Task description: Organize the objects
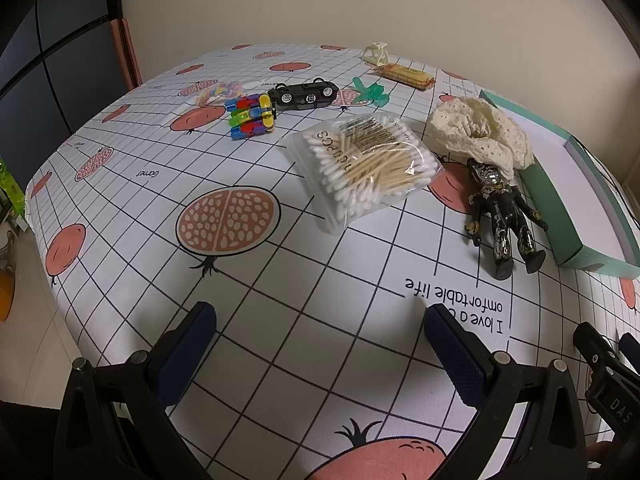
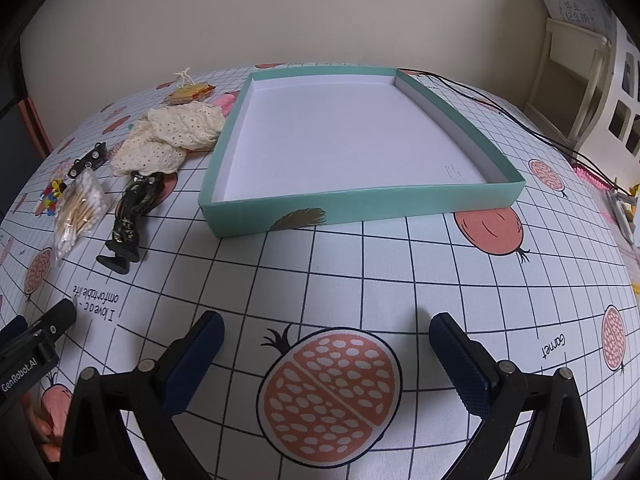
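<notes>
A shallow teal box (image 2: pixel 360 204) with a white, empty floor sits at the table's middle right; its edge (image 1: pixel 560 216) shows in the left wrist view. Left of it lie a black figurine (image 1: pixel 500 216) (image 2: pixel 132 212), cream lace cloth (image 1: pixel 480 136) (image 2: pixel 172 136), a bag of cotton swabs (image 1: pixel 364 168) (image 2: pixel 80 212), a black toy car (image 1: pixel 304 96) (image 2: pixel 88 160), a colourful block toy (image 1: pixel 252 116), a green clip (image 1: pixel 370 94) and a wrapped snack (image 1: pixel 406 74) (image 2: pixel 188 94). My left gripper (image 1: pixel 320 328) and right gripper (image 2: pixel 326 336) hover open over the near cloth, holding nothing.
A pomegranate-print grid tablecloth (image 1: pixel 280 280) covers the table. A pastel bracelet (image 1: pixel 220 92) and a cream hair claw (image 1: pixel 376 54) lie at the far side. Black cables (image 2: pixel 520 124) run behind the box, with shelving (image 2: pixel 572 80) at right. The wall stands close behind.
</notes>
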{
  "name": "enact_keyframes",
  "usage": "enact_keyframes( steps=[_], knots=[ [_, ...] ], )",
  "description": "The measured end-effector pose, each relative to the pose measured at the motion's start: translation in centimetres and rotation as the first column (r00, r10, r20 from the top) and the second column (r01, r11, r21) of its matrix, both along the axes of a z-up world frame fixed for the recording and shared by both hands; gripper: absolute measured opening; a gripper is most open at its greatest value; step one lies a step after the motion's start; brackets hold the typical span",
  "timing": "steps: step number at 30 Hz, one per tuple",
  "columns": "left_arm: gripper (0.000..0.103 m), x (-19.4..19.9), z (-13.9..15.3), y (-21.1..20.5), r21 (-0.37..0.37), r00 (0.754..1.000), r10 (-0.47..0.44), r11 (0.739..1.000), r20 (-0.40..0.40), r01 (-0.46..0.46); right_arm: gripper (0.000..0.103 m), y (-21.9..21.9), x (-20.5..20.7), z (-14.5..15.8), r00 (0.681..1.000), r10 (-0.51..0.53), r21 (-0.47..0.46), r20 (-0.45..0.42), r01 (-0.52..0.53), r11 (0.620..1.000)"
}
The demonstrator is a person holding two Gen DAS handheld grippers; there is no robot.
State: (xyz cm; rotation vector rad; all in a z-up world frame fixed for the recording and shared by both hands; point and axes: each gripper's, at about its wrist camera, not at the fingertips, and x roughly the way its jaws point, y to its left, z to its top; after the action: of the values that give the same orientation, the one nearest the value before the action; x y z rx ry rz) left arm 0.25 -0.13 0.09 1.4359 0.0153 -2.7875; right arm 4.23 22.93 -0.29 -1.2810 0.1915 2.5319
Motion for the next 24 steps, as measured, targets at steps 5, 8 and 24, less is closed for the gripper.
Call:
enact_keyframes(
  steps=[5, 8, 24],
  knots=[
    [0.103, -0.13, 0.0, 0.03, -0.002, 1.0, -0.001, 1.0, 0.005, 0.001, 0.103, -0.09, 0.14, 0.02, 1.0, 0.001, 0.003, -0.003, -0.001, 1.0],
    [0.103, -0.17, -0.02, 0.06, -0.002, 1.0, -0.002, 1.0, 0.006, 0.002, 0.103, -0.07, 0.17, 0.03, 1.0, 0.001, 0.003, -0.003, -0.001, 1.0],
    [0.103, -0.37, 0.02, -0.03, -0.004, 1.0, -0.006, 1.0, 0.018, 0.006, 0.103, 0.02, 0.11, 0.14, 1.0, 0.002, 0.004, -0.001, -0.002, 1.0]
  ],
)
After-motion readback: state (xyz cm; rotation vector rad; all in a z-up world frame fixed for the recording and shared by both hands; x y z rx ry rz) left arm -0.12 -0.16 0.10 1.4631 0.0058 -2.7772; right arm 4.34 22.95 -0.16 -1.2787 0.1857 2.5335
